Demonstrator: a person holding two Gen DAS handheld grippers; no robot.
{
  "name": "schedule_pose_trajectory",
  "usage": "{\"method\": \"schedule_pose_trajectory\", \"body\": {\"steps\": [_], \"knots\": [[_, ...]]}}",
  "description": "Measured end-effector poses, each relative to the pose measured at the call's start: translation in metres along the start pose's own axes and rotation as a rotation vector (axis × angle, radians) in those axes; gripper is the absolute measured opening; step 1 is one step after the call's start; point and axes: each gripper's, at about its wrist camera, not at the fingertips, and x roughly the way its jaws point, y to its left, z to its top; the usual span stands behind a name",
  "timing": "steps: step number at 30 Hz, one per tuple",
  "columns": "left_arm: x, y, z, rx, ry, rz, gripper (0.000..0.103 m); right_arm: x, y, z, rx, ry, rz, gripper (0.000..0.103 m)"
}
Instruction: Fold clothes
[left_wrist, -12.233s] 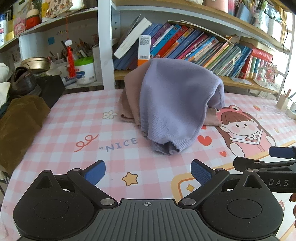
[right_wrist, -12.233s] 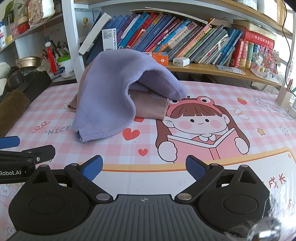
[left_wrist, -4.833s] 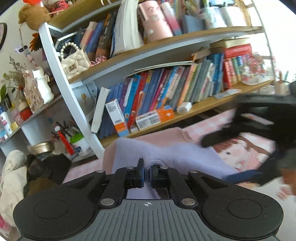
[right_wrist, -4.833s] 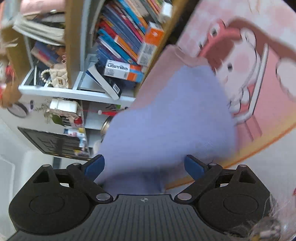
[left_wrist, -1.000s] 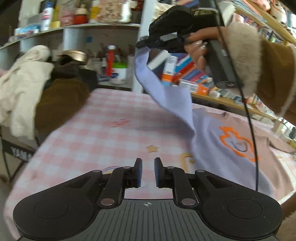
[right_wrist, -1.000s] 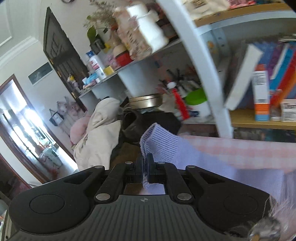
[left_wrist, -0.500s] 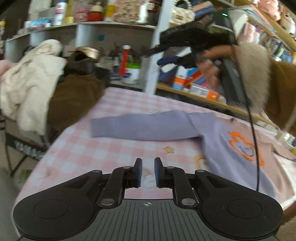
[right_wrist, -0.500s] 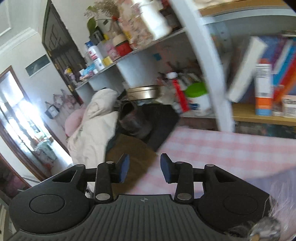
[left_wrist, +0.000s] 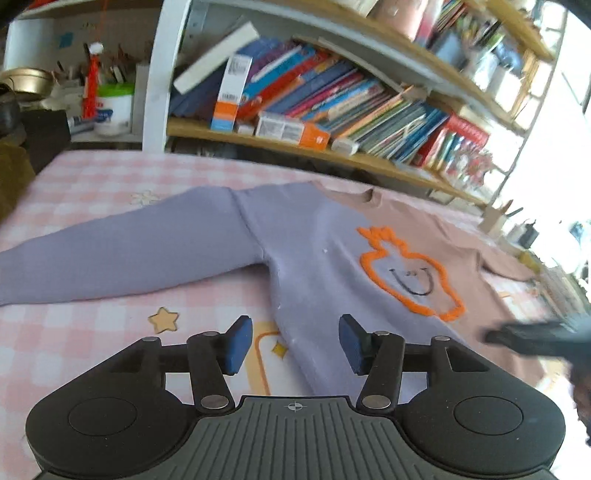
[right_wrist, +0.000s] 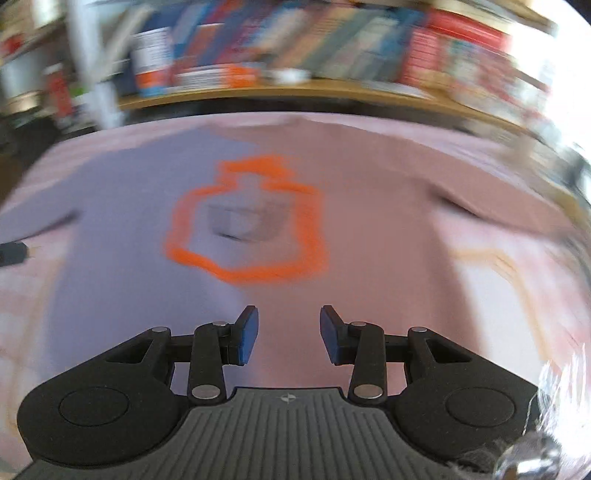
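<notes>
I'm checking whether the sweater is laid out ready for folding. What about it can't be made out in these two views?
- Lilac-and-pink knit sweater, hem: hidden behind the left gripper, whose jaws are opening, in the left wrist view.
- Lilac sleeve, cuff: cut off by the left edge there.
- Pink sleeve, end: blurred, lost in glare.
- Orange outlined motif: smeared by motion in the right wrist view, like everything there.

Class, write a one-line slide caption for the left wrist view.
Left gripper opening above a two-tone sweater spread flat on the checked table.
</notes>
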Motion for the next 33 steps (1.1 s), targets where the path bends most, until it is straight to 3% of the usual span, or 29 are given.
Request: {"method": "schedule_pose_trajectory", "body": {"steps": [4, 9, 11, 12, 14, 16, 18, 20, 25, 33], "knots": [[0.026, -0.005, 0.009, 0.001, 0.033, 0.060, 0.052, -0.015, -0.043, -0.025, 0.137, -0.014, -0.138, 0.036], [0.052, -0.008, 0.015, 0.023, 0.071, 0.114, 0.050, -0.013, -0.070, -0.034, 0.158, 0.024, -0.206, 0.036], [0.060, -0.008, 0.017, 0.012, 0.084, 0.129, 0.045, -0.013, -0.076, -0.036, 0.176, 0.040, -0.213, 0.036], [0.063, -0.008, 0.018, 0.007, 0.080, 0.133, 0.039, -0.012, -0.079, -0.037, 0.184, 0.048, -0.216, 0.035], [0.068, -0.005, 0.021, -0.013, 0.083, 0.136, 0.005, -0.008, -0.084, -0.038, 0.192, 0.071, -0.209, 0.031], [0.071, 0.002, 0.024, -0.043, 0.077, 0.147, 0.004, -0.007, -0.083, -0.039, 0.190, 0.078, -0.186, 0.025], [0.073, 0.009, 0.029, -0.059, 0.059, 0.179, 0.004, -0.006, -0.083, -0.037, 0.176, 0.080, -0.147, 0.010], [0.075, 0.013, 0.035, -0.065, 0.048, 0.211, 0.004, -0.001, -0.079, -0.032, 0.167, 0.077, -0.095, 0.005], [0.084, 0.014, 0.043, -0.034, 0.053, 0.218, 0.004, 0.007, -0.062, -0.024, 0.129, 0.059, -0.041, 0.004], [0.096, 0.004, 0.044, 0.038, 0.061, 0.225, 0.004, 0.003, -0.072, -0.029, 0.123, 0.063, -0.037, 0.004]]}}
